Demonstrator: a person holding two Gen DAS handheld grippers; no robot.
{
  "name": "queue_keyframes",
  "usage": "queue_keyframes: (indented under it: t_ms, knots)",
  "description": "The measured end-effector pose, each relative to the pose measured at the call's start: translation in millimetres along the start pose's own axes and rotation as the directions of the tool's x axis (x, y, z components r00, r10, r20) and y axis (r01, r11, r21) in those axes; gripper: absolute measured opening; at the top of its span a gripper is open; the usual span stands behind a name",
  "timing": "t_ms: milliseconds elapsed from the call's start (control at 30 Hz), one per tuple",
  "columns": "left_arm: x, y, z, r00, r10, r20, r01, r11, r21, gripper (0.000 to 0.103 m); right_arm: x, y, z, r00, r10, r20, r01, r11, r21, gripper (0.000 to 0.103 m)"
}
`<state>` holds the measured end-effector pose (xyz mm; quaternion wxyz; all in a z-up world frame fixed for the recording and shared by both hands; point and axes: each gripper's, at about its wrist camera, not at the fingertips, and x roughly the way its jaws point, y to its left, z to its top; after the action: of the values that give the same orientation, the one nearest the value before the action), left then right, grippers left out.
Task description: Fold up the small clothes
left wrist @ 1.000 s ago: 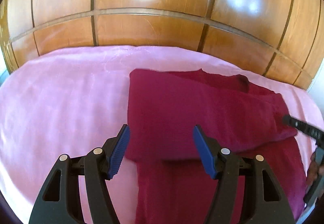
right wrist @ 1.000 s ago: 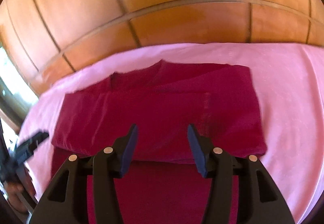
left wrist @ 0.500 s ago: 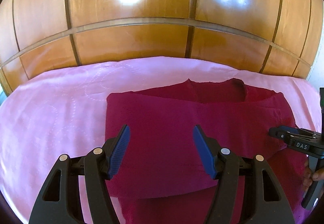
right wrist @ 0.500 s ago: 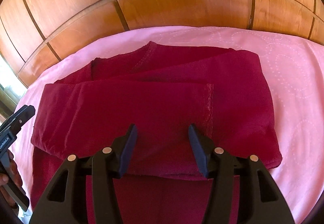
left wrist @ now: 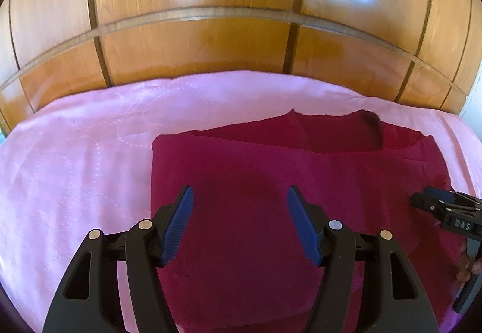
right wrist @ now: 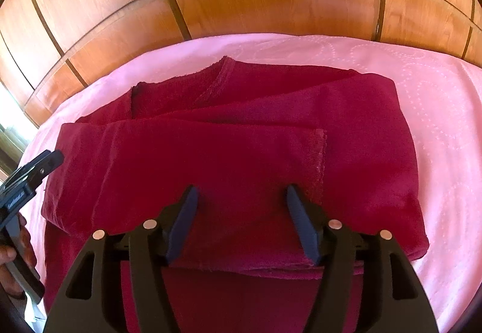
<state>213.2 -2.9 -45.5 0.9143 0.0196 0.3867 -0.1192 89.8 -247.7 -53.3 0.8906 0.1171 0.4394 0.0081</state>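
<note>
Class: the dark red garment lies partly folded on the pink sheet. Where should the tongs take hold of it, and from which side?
Probably grip the folded garment along its near doubled edge, coming in low from the near side: the layers end there, and both open tongs, left and right, already face it.

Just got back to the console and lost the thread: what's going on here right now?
A person with a handheld gripper in each hand is folding a dark red garment on a pink bedspread, with wooden panelling behind it. The garment already lies with layers folded over one another, a stitched hem showing on top. The left gripper and right gripper are both open over the cloth, gripping nothing. Each gripper also shows at the edge of the other's view.
</note>
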Motion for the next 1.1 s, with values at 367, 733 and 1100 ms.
queue_keyframes:
  t_ms: [367,733,1100]
  knots:
    - [45,41,2,0.992,0.005,-0.128,-0.024,0.989,-0.149,0.064,15,4,10,0.998,-0.030,-0.055,0.030,1.000,0.000,0.069]
    - [-30,29,-58,0.999,-0.010,-0.042,0.006,0.994,-0.106,0.064,-17,4,-20,1.000,-0.022,-0.011,0.022,1.000,-0.022,0.068]
    - [-39,30,-75,0.995,0.017,-0.102,-0.033,0.988,-0.151,0.064,-33,6,-26,0.999,-0.032,0.007,0.032,0.999,-0.004,0.070]
